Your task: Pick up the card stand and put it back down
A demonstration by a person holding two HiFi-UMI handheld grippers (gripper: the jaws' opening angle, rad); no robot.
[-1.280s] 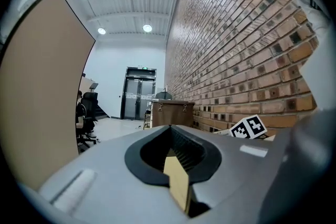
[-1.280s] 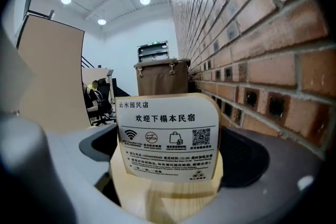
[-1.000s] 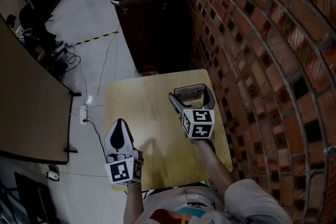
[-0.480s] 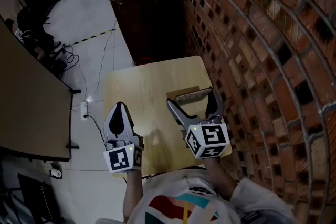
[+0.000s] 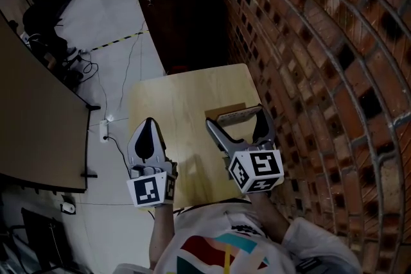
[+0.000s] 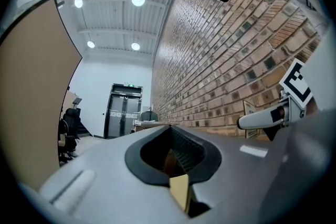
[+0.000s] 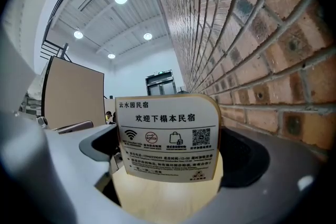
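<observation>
The card stand (image 5: 230,116), a small wooden-edged sign with printed text and icons, stands upright on the small wooden table (image 5: 170,102) near the brick wall. My right gripper (image 5: 235,120) is open, its two jaws spread wide on either side of the stand without pressing it. In the right gripper view the card stand (image 7: 168,136) fills the gap of that gripper (image 7: 169,162), with its wooden base on the table. My left gripper (image 5: 149,126) is shut and empty over the table's left front edge; the left gripper view shows this gripper (image 6: 171,136) pointing along the wall.
A brick wall (image 5: 308,42) runs close along the table's right side. A dark cabinet (image 5: 183,16) stands beyond the table's far edge. A tall board partition (image 5: 32,119) is at the left, with a power strip (image 5: 103,135) and cables on the floor.
My right gripper has drawn back toward me, so the card stand now sits nearer its jaw tips. The stand stays on the table. The left gripper has barely moved.
</observation>
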